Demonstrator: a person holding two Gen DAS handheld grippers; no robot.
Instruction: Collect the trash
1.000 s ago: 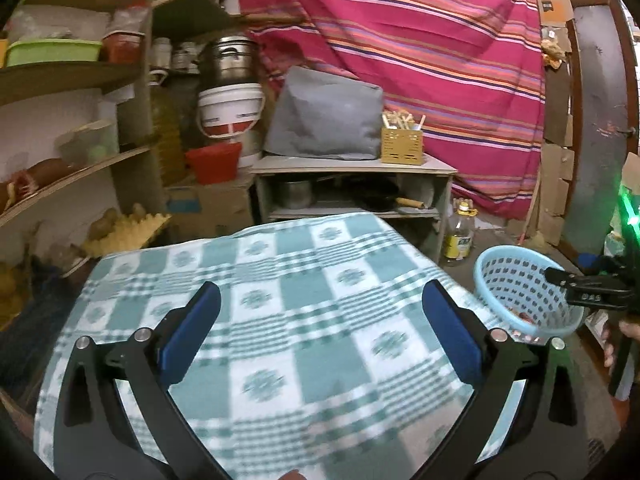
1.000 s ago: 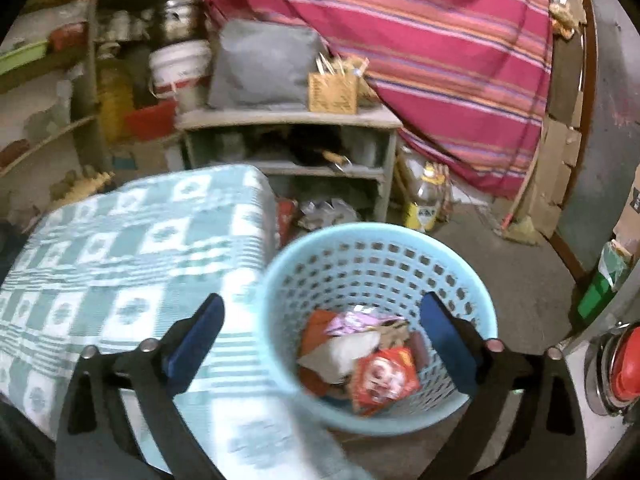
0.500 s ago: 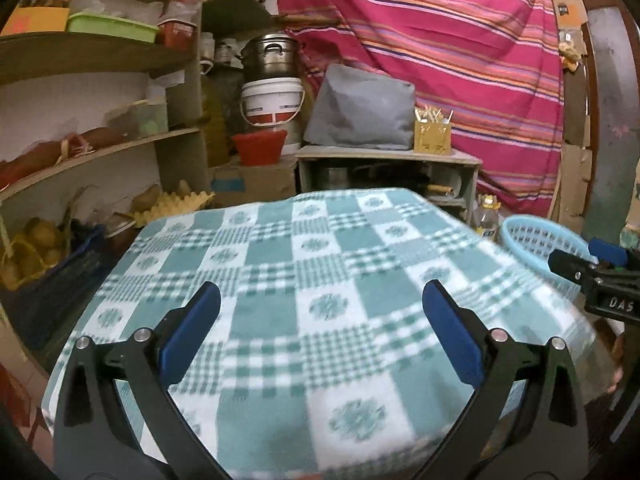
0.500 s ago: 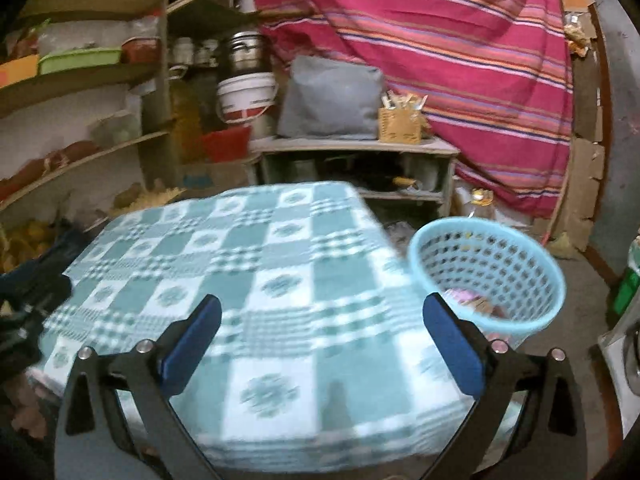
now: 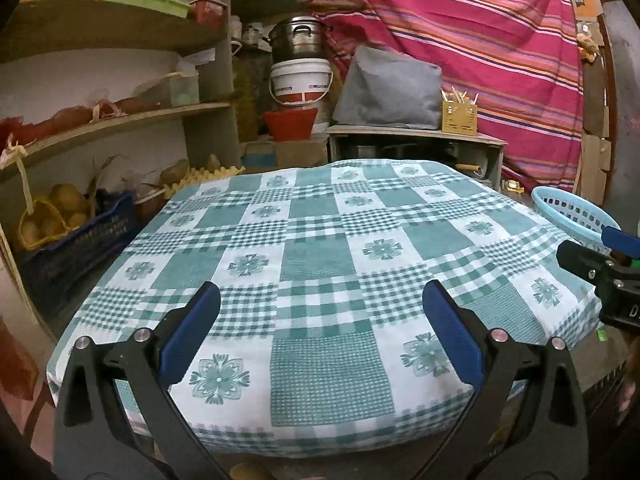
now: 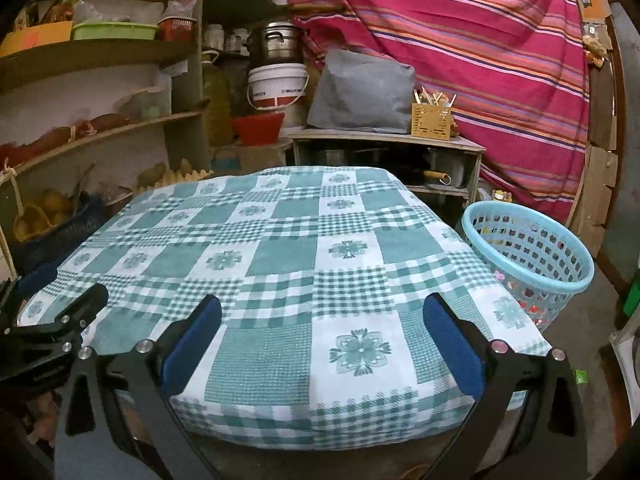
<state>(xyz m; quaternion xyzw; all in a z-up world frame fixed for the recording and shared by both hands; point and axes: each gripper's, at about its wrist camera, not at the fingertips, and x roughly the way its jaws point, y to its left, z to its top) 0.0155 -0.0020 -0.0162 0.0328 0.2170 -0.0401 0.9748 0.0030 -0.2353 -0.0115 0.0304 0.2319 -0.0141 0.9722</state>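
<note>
Basket (image 6: 532, 256) beside both level, wide-open tools.

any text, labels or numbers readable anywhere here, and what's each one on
"D": a lone white letter on the black body of the right tool, cut off at the left wrist view's edge.
White bucket: a short dark printed line on its band, too blurred to read.
Cardboard by the striped curtain: a dark mark, too small to read.
Checked tablecloth and blue basket: no text.
</note>
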